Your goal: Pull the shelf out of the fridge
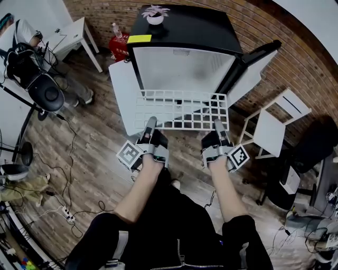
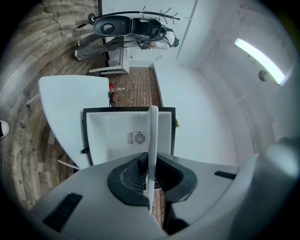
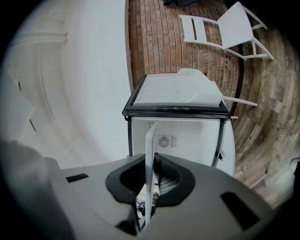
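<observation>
While gripped at its near edge, shelf (image 1: 179, 109): before open fridge (image 1: 195, 31)
Left gripper (image 1: 150, 124): pinching shelf
Right gripper (image 1: 218, 125): pinching shelf

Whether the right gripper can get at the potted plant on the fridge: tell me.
Probably not: the right gripper is shut on the shelf, which lies between it and the fridge, and the potted plant sits at the top's far edge.

Pot plant (image 1: 155, 14) top centre, yellow note (image 1: 139, 38) just below. Red box (image 1: 119, 48) and bottle (image 1: 116, 31) together, near white surface (image 1: 71, 32). Black office chair (image 1: 45, 92) left, white chair (image 1: 274, 124) right. Power strip (image 1: 67, 213), cables (image 1: 66, 174) on wood floor (image 1: 100, 158).
</observation>
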A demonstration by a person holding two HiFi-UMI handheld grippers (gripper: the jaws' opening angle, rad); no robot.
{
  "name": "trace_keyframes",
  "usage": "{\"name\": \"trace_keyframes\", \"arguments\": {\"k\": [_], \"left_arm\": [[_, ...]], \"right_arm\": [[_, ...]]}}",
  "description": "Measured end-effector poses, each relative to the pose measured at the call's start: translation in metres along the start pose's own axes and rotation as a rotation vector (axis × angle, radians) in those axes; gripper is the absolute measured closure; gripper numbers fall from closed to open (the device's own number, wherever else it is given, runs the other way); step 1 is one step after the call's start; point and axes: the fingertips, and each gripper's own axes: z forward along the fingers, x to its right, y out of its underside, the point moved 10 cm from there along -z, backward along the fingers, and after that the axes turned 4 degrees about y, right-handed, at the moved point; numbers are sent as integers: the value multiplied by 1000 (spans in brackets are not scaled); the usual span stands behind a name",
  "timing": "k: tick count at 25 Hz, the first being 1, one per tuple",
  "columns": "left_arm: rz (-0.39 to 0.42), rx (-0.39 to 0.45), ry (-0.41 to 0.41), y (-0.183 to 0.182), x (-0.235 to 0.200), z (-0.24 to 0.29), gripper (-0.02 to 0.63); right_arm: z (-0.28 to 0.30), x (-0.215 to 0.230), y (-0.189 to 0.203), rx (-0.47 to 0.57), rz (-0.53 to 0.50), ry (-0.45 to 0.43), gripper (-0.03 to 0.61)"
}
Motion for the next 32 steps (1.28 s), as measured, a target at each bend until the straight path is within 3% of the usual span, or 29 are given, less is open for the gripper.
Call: {"name": "trace_keyframes", "arguments": {"k": [32], "left_arm": [[11,-11,12,-11,3,-15,577]], "right_arm": [[-6,-3,15,1,-11,-7,549]]}}
